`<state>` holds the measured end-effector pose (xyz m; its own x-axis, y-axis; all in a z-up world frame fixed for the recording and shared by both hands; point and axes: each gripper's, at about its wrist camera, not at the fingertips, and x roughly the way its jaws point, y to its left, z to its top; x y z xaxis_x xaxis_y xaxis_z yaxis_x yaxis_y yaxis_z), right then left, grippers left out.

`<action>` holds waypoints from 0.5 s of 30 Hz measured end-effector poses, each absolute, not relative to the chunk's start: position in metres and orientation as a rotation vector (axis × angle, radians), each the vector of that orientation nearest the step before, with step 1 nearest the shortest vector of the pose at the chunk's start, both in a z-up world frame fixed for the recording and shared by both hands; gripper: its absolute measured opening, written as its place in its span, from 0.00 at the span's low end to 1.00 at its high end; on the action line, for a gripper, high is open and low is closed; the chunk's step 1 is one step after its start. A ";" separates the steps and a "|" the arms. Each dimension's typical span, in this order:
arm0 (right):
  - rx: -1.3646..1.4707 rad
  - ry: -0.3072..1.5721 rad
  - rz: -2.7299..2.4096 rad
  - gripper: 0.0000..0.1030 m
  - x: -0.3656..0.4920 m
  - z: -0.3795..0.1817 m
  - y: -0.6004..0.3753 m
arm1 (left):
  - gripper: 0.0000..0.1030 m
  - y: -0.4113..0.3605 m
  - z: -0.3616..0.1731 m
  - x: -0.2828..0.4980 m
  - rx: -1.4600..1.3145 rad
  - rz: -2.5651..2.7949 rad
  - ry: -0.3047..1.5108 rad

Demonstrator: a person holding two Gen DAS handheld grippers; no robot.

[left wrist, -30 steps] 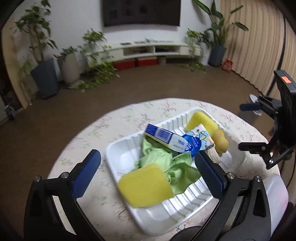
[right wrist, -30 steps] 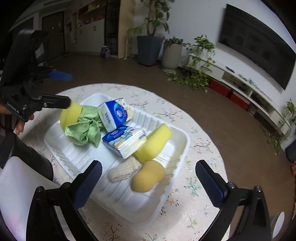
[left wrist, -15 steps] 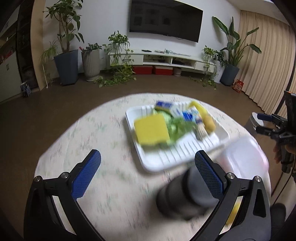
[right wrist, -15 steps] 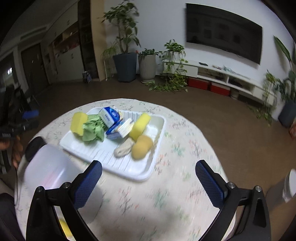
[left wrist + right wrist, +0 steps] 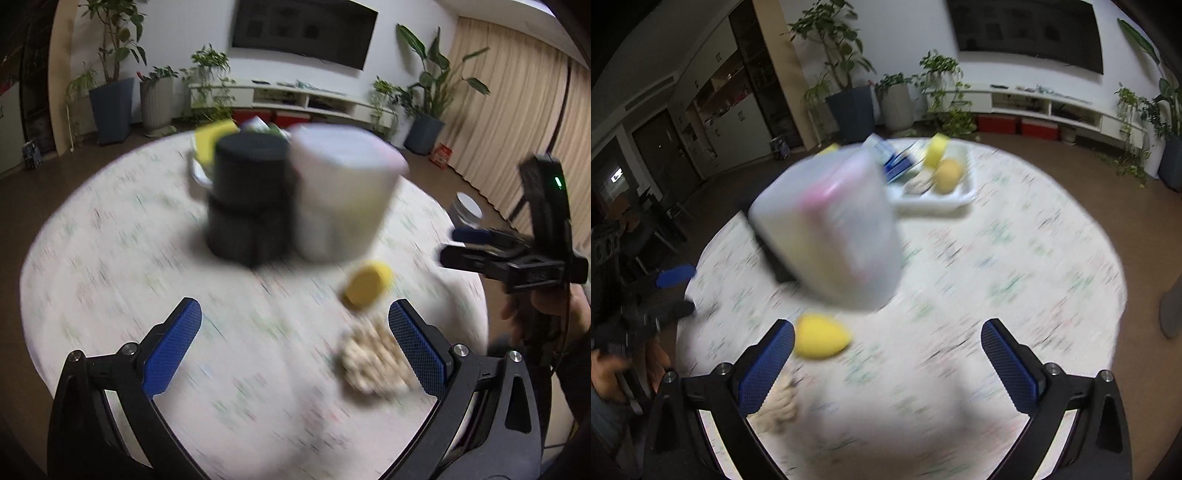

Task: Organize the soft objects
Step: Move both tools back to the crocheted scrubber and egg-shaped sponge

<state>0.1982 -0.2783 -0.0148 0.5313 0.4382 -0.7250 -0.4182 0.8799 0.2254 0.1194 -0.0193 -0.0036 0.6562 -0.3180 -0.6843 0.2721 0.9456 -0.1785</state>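
Both views are motion-blurred. A white tray (image 5: 934, 197) at the far side of the round table holds yellow sponges (image 5: 936, 154), blue tissue packs (image 5: 897, 162) and a tan rounded sponge (image 5: 948, 174). Near me on the cloth lie a round yellow sponge (image 5: 367, 284) (image 5: 820, 340) and a beige knitted scrubber (image 5: 373, 363) (image 5: 777, 404). My left gripper (image 5: 295, 350) is open and empty, low over the table's near edge. My right gripper (image 5: 888, 363) is open and empty too; in the left wrist view the right gripper (image 5: 469, 245) shows at the right, held by a hand.
A tall translucent white container (image 5: 343, 192) (image 5: 831, 229) and a black cylinder (image 5: 251, 199) stand mid-table, between me and the tray. The flowered tablecloth (image 5: 1015, 277) is bare to the right. Potted plants and a TV shelf line the far wall.
Both grippers have pulled back from the tray toward the table's near side. The white container and black cylinder now stand between them and the tray. The round sponge and scrubber have come into view.
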 end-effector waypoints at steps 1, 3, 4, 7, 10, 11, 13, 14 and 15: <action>0.021 0.878 0.520 1.00 0.192 -0.019 -0.273 | 1.00 -0.026 -0.008 0.112 -0.061 -0.340 0.792; 0.002 0.886 0.525 1.00 0.184 -0.026 -0.261 | 1.00 -0.035 -0.015 0.103 -0.062 -0.346 0.795; -0.004 0.890 0.522 1.00 0.181 -0.029 -0.254 | 1.00 -0.039 -0.017 0.100 -0.063 -0.348 0.798; 0.010 0.894 0.518 1.00 0.179 -0.032 -0.247 | 1.00 -0.054 -0.022 0.095 -0.027 -0.353 0.787; 0.012 0.896 0.508 1.00 0.179 -0.029 -0.245 | 1.00 -0.067 -0.027 0.095 0.007 -0.367 0.787; 0.009 0.903 0.502 1.00 0.181 -0.029 -0.244 | 1.00 -0.071 -0.030 0.096 0.015 -0.369 0.790; 0.003 0.917 0.494 1.00 0.186 -0.029 -0.242 | 1.00 -0.077 -0.036 0.098 0.032 -0.364 0.799; -0.001 0.923 0.492 1.00 0.188 -0.030 -0.241 | 1.00 -0.078 -0.039 0.100 0.036 -0.359 0.807; -0.009 0.934 0.488 1.00 0.190 -0.032 -0.238 | 1.00 -0.079 -0.043 0.102 0.038 -0.353 0.815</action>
<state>0.1899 -0.2384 -0.0315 0.4947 0.3986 -0.7723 -0.4064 0.8916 0.1998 0.1015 -0.0792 -0.0426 0.6306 -0.2938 -0.7183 0.3226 0.9411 -0.1018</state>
